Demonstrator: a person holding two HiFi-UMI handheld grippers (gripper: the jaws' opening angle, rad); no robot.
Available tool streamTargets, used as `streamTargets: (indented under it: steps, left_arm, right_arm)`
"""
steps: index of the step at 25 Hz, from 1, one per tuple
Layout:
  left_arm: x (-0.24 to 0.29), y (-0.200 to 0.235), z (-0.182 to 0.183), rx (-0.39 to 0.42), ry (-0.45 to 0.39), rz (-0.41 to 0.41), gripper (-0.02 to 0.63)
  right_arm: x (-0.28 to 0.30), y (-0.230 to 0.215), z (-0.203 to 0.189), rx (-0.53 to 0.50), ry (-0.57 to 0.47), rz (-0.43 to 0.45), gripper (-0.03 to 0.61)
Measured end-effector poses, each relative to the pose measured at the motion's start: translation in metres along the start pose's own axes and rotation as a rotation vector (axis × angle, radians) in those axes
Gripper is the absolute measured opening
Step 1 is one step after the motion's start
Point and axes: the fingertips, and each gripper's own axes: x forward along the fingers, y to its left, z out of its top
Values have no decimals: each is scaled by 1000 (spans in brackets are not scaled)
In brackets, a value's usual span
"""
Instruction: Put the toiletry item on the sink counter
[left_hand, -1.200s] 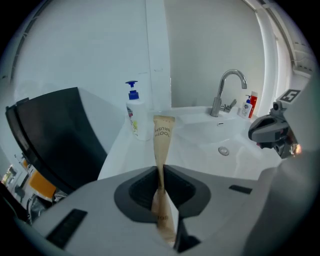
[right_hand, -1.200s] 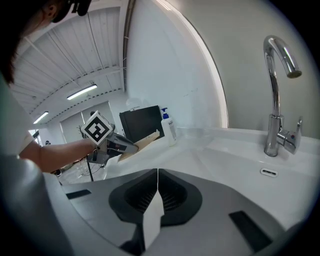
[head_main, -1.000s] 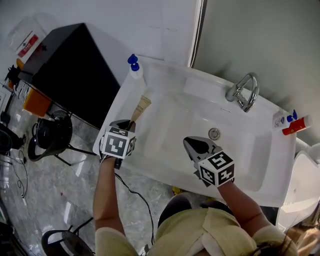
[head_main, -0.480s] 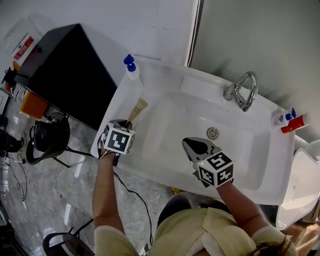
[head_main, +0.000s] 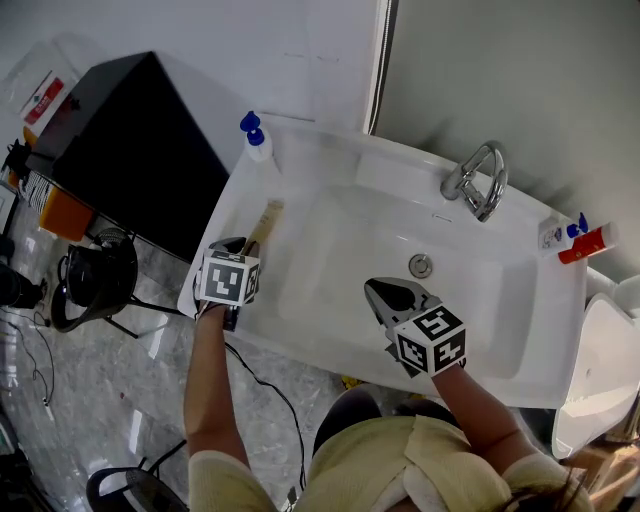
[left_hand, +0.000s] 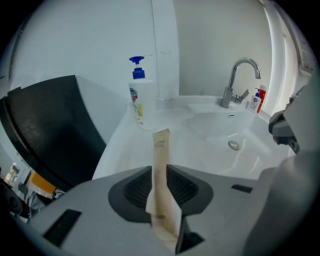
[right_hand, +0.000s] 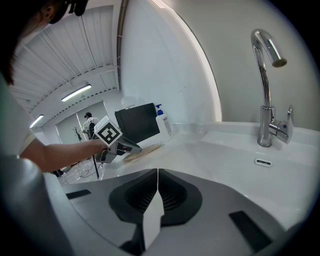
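Observation:
A flat beige toiletry tube (head_main: 268, 218) points out over the left rim of the white sink counter (head_main: 222, 232). My left gripper (head_main: 240, 246) is shut on the tube's near end. In the left gripper view the tube (left_hand: 161, 165) stands pinched between the jaws (left_hand: 160, 172). The right gripper view shows the tube (right_hand: 146, 149) lying low along the counter; whether its far end touches I cannot tell. My right gripper (head_main: 386, 294) hovers over the basin's front, shut, with nothing in it (right_hand: 157, 172).
A soap bottle (head_main: 256, 140) with a blue pump stands on the counter's back left corner, just beyond the tube. A chrome faucet (head_main: 478, 180) and drain (head_main: 421, 265) sit mid-basin. Small bottles and a red tube (head_main: 583, 246) are at the far right. A black cabinet (head_main: 130, 140) is left of the sink.
The head view has drifted a little. My left gripper keeps its hold on the tube at the left rim and has moved slightly left. The right gripper has stayed put.

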Motion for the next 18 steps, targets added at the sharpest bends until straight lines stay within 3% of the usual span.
streamTargets:
  steps: [2, 8, 12, 18]
  left_arm:
    - [-1, 1, 2, -6, -13, 11, 133]
    - [-12, -3, 7, -19, -37, 46, 132]
    - [-23, -10, 9, -50, -58, 65, 84]
    - [-35, -25, 7, -65, -80, 78, 69]
  right_arm:
    - [-1, -1, -2, 2, 2, 0, 28]
    - [-9, -3, -3, 4, -5, 3, 28]
    - [-15, -5, -4, 6, -11, 4, 28]
    - [-29, -9, -4, 15, -30, 7, 28]
